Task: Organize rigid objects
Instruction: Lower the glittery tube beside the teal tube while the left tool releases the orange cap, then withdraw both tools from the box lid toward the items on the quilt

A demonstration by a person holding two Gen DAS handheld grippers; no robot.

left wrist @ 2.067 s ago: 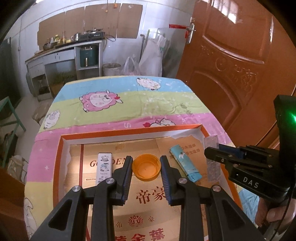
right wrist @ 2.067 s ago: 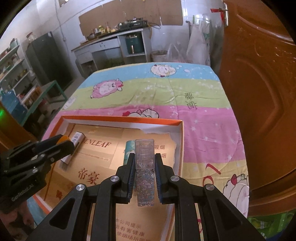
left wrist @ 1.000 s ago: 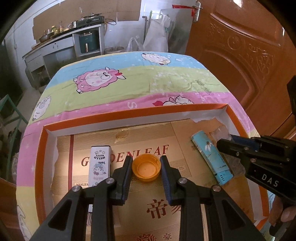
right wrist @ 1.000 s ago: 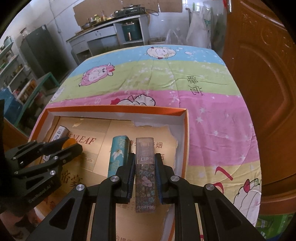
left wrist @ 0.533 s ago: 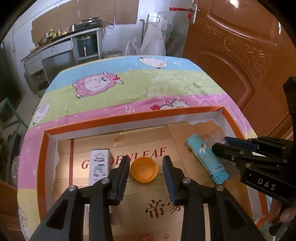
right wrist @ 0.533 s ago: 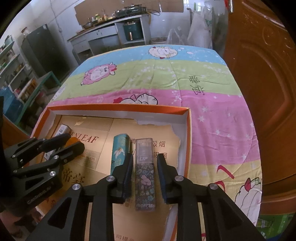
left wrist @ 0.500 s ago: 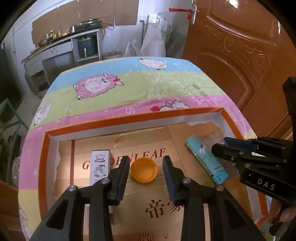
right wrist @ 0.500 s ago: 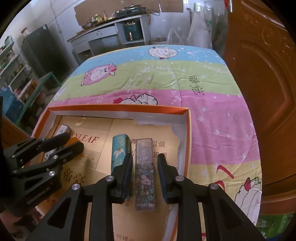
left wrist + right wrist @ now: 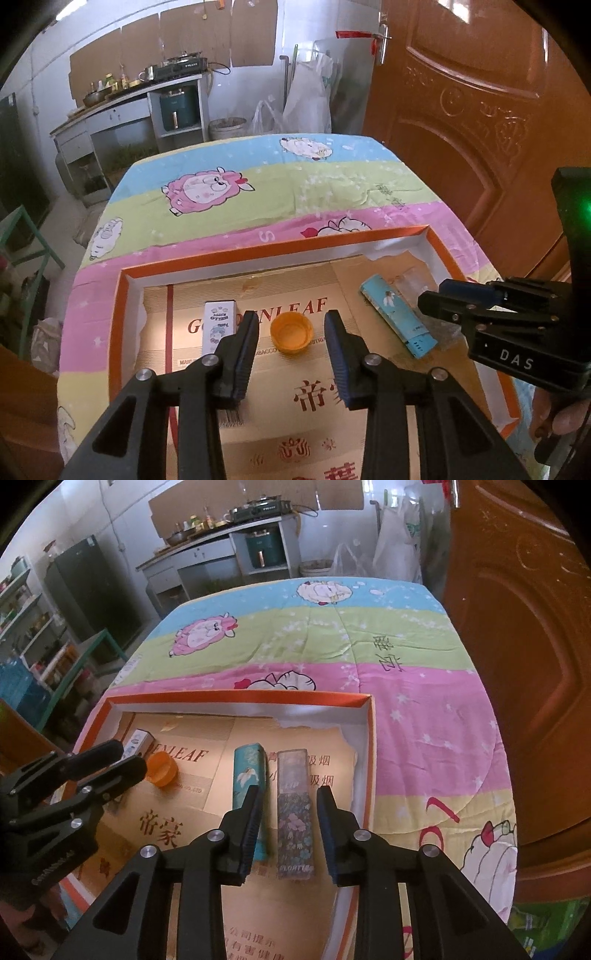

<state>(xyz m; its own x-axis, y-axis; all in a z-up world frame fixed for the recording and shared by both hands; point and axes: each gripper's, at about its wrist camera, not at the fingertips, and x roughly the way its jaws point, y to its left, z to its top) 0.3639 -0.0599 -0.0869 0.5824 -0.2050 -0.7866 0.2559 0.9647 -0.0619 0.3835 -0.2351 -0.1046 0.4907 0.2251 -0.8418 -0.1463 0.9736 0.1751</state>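
Now lying flat in orange tray (image 9: 364, 738), lip tube (image 9: 294, 808) running near to far, cap far. Right gripper (image 9: 288, 834) opening, clear of it; left gripper (image 9: 291, 354) apart, empty. Sheep-print cloth (image 9: 369, 638) underneath.

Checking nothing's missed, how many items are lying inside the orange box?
4: white carton at left, orange cap mid-box, teal tube beside the floral lip tube at right. None visibly hidden.
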